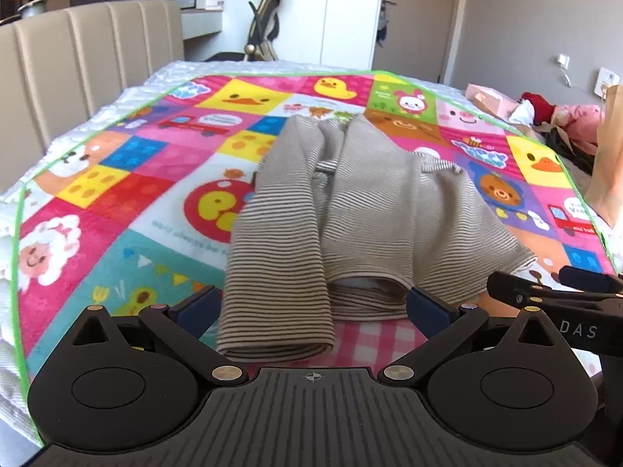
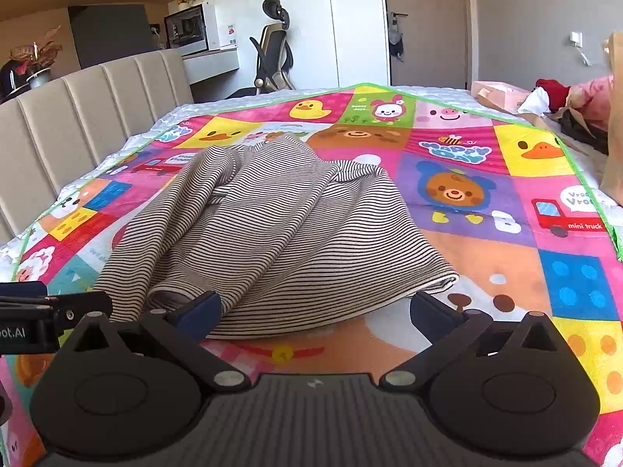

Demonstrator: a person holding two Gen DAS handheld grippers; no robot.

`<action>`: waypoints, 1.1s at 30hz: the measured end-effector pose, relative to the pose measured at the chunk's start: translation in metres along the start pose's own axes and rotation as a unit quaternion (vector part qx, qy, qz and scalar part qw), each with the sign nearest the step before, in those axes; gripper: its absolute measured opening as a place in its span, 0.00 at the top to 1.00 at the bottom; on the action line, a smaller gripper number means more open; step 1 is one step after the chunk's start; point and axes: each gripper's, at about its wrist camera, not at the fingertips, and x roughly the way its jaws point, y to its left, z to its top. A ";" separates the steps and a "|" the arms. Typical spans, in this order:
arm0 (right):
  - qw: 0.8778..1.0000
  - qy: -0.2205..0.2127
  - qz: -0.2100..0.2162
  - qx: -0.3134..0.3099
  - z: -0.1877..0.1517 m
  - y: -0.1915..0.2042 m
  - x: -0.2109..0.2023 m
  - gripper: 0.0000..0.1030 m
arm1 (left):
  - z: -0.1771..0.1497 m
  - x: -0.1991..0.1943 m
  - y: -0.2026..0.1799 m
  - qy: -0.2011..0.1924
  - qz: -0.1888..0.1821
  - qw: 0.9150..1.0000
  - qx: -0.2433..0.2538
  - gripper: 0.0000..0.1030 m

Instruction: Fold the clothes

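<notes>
The beige knit garment with thin dark stripes (image 1: 350, 210) lies on the bright cartoon-patterned play mat with a green edge (image 1: 117, 179), partly gathered: one long striped part is laid lengthwise along its left side, the rest bunches into soft ridges toward the far end, and the near hem gapes a little. It looks light, limp and stretchy, so it would likely sag and slide out of shape if lifted by one point; a firm pinch through both layers at the near hem corners seems the surest hold. The left gripper (image 1: 311, 307) hovers at that near edge with its blue-padded jaws spread wide, the cloth between them but not pinched. The right gripper (image 2: 315, 311) is likewise wide open at the hem, holding nothing. The mat covers a white quilted bed (image 1: 136, 85) with a beige padded headboard (image 1: 78, 62); a brown paper bag (image 1: 607, 163) stands beyond the mat's right edge.
</notes>
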 end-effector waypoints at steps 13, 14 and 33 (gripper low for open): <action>1.000 0.006 0.007 0.003 -0.001 0.009 -0.003 0.00 | -0.002 -0.006 0.002 0.003 0.015 1.000 0.007 0.00; 1.000 0.006 0.010 0.002 -0.001 0.007 -0.005 0.00 | -0.002 -0.006 0.002 0.004 0.016 1.000 0.006 0.00; 1.000 0.006 0.016 0.004 -0.001 0.005 -0.013 0.00 | -0.001 -0.014 0.002 0.003 0.022 1.000 0.005 0.00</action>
